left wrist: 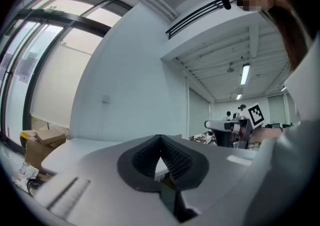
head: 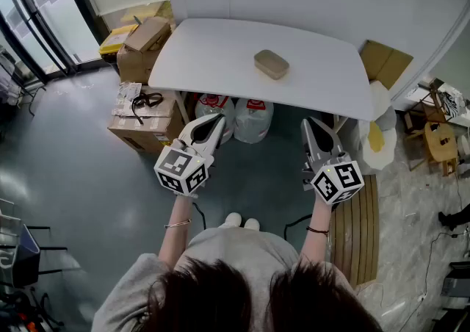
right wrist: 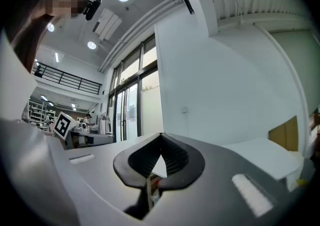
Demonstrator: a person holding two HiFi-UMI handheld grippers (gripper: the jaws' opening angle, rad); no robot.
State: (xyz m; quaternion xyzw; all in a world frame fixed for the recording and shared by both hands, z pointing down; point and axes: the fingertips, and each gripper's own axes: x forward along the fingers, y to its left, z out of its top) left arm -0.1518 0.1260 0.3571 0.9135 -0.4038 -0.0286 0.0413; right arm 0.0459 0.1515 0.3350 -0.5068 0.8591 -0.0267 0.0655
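A white table (head: 220, 59) stands ahead of me with one tan, rounded oblong object (head: 271, 64) near its middle. My left gripper (head: 217, 120) hangs just short of the table's near edge, jaws shut with nothing between them. My right gripper (head: 309, 125) is level with it on the right, also shut and empty. In the left gripper view the closed jaws (left wrist: 160, 138) point over the tabletop toward a white wall, and the right gripper's marker cube (left wrist: 255, 114) shows at the right. The right gripper view has its closed jaws (right wrist: 161, 135) aimed at the same wall.
Cardboard boxes (head: 144, 116) are stacked on the floor left of the table, with more behind them (head: 144, 38). Two big water bottles (head: 236, 115) sit under the table. A wooden slatted board (head: 360, 228) lies at my right and a small wooden chair (head: 440, 144) farther right. Glass doors (head: 29, 22) line the left.
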